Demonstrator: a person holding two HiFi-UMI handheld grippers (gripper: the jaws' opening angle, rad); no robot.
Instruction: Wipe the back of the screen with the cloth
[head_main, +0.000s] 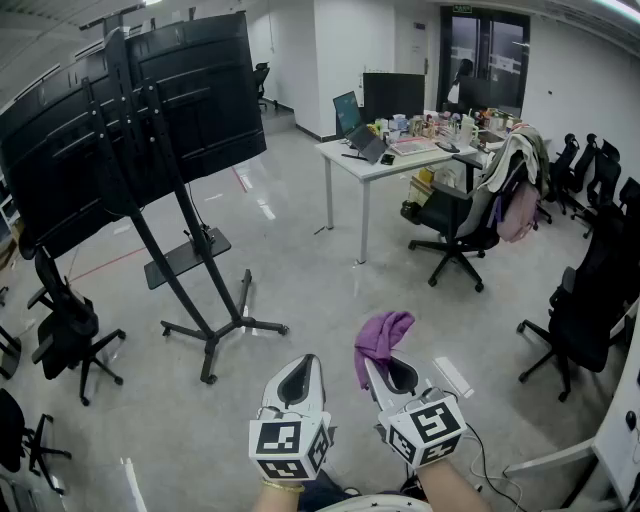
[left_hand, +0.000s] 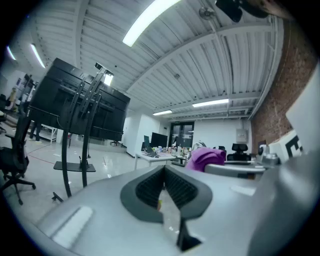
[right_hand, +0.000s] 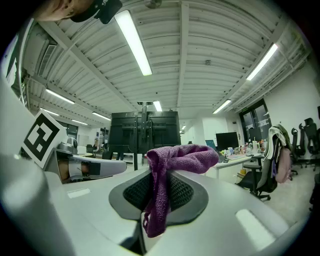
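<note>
Two tools are low in the head view, the left gripper (head_main: 300, 368) and the right gripper (head_main: 379, 367); the screen (head_main: 150, 110) stands well apart at upper left. Left gripper view: jaws pressed together, nothing between. Right gripper view: jaws clenched on the purple cloth (right_hand: 182, 155).

Two matching tools here: the left hand-held gripper (head_main: 300, 362) and the right hand-held gripper (head_main: 386, 366), both in smooth silver-grey shells that taper to rounded tips. Dark grey ribbed pads (left_hand: 149, 189) line the jaws. Each one carries a white cube (head_main: 290, 447) printed with black square markers on its faces.
</note>
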